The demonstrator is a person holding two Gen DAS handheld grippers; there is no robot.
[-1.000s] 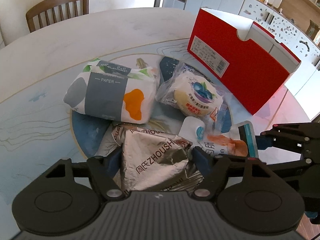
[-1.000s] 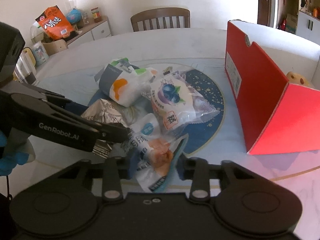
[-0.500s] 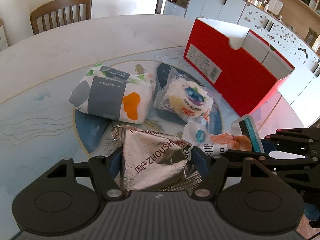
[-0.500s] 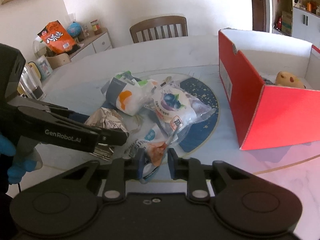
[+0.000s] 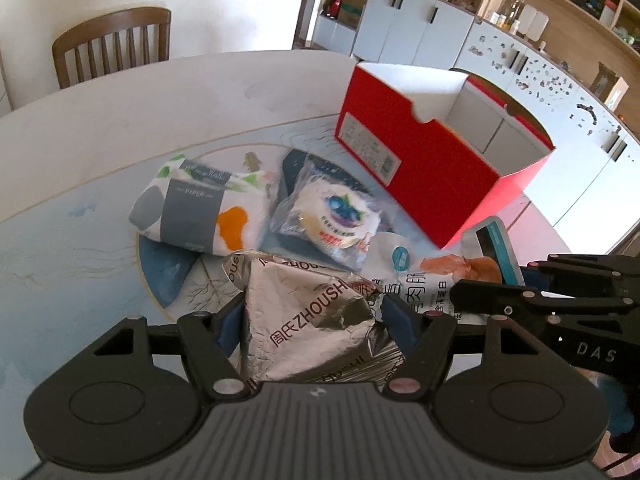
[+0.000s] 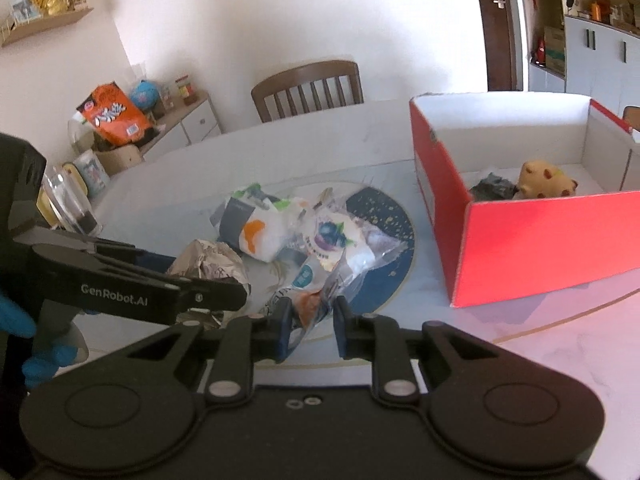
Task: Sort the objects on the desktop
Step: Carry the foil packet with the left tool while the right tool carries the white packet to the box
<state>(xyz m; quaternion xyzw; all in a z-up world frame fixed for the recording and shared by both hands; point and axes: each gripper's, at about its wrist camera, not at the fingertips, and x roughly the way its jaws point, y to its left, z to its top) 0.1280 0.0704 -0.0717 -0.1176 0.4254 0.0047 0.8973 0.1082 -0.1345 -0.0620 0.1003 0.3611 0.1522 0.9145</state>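
Note:
My left gripper (image 5: 316,316) is shut on a crinkled silver foil packet (image 5: 308,320) and holds it over the round blue mat (image 5: 168,272). My right gripper (image 6: 310,328) is shut on a white snack pouch (image 6: 310,300) with an orange picture, also seen in the left wrist view (image 5: 424,280). A patterned tissue pack (image 5: 200,208) and a clear bag with a blueberry bun (image 5: 336,220) lie on the mat. The red box (image 6: 540,244) stands open to the right.
The red box holds a tan plush toy (image 6: 546,178) and a dark object (image 6: 492,188). A wooden chair (image 6: 308,88) stands behind the white table (image 5: 120,120). A sideboard (image 6: 176,120) with snacks is at the left. The table's front edge is near my grippers.
Both grippers have lifted and drawn back with their packets. The right gripper's fingers have closed tighter on the white pouch, and the red box's inside has come into view.

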